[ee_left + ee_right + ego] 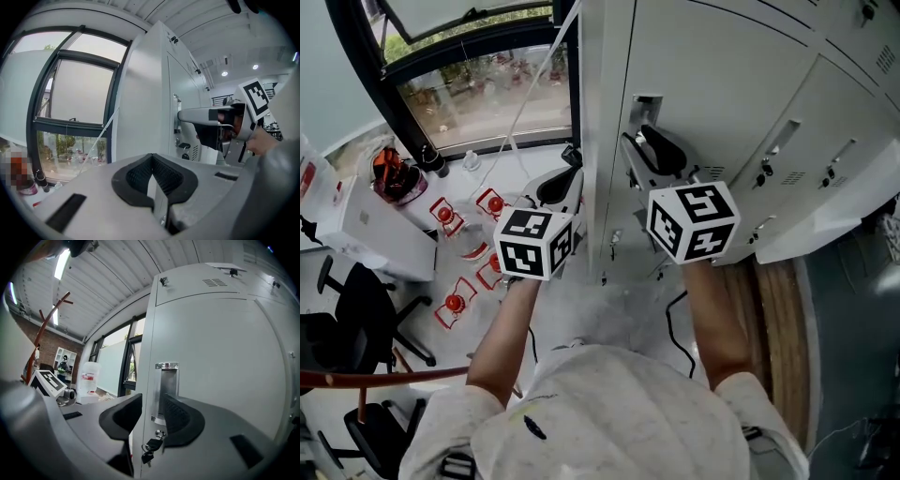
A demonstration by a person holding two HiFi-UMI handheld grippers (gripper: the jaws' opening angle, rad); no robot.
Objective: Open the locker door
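- Your right gripper (151, 403) is open and points level at the pale grey metal locker (712, 84). Its black ribbed pads (180, 416) stand apart and straddle the left edge of the flat grey locker door (211, 357). One pad is off the locker's front corner and the other is over the door face.
- Between those pads sits the shiny metal recessed handle (167, 385), set into the door close to its left edge. I cannot tell whether either pad touches it.
- Just below the handle, a small bunch of dark keys (151, 450) hangs from the lock on the door.
- The door lies flush with the locker front and has not been opened.
- Your left gripper (152, 158) is closed on nothing, with its dark pads meeting at the tips. It hangs off the locker's left side, apart from it, and is aimed past the side panel.
- From that gripper's view, the nose of your right gripper (187, 115) reaches in against the handle on the locker front.
- In the head view, the black-and-white marker cube (692, 220) on your right gripper sits in front of the locker door. The matching cube (534, 244) on your left gripper sits left of the locker's corner.
- A dark-framed window (75, 93) stands just left of the locker.
- A black office chair (347, 319) is on the floor, well to the locker's left.
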